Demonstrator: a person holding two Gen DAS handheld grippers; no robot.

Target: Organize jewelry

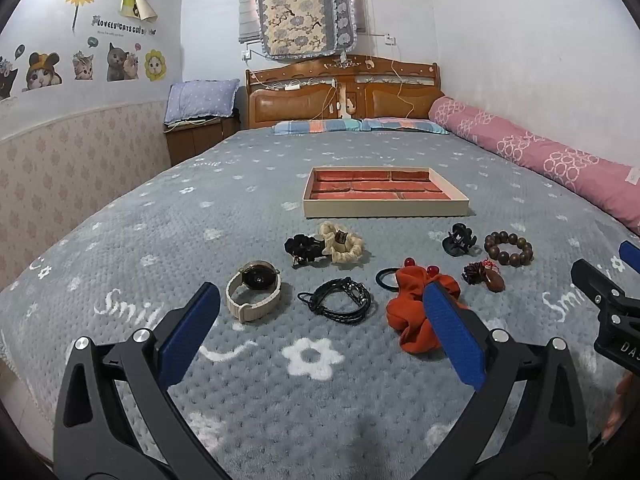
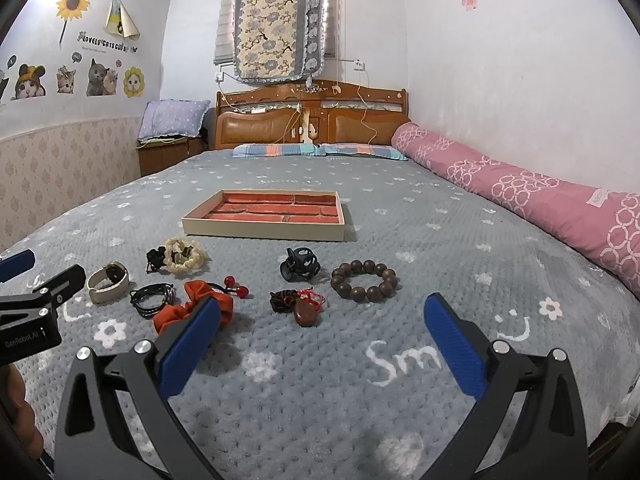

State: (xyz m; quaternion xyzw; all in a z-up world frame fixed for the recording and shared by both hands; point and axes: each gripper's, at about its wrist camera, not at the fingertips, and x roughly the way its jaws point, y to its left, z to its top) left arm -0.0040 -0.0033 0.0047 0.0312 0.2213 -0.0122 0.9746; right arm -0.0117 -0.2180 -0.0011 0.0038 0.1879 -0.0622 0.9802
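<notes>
"Smile" on bedspread (image 2: pixel 280 400) — "LOVELY CATS CLUB" wall sticker (image 1: pixel 122 21)

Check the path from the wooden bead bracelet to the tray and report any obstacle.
Nothing visible blocks it. The wooden bead bracelet lies apart from the black hair clip; bare blanket runs to the tray.

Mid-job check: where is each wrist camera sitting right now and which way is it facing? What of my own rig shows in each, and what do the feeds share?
Left wrist: low over the bed's foot end, facing the headboard; watch ahead; own left hand-held gripper open, the right one at the right edge.
Right wrist: same height, further right, same heading; bead bracelet ahead; own right hand-held gripper open, the left one at the left edge.
Shared: tray, orange scrunchie, all the jewelry.
</notes>
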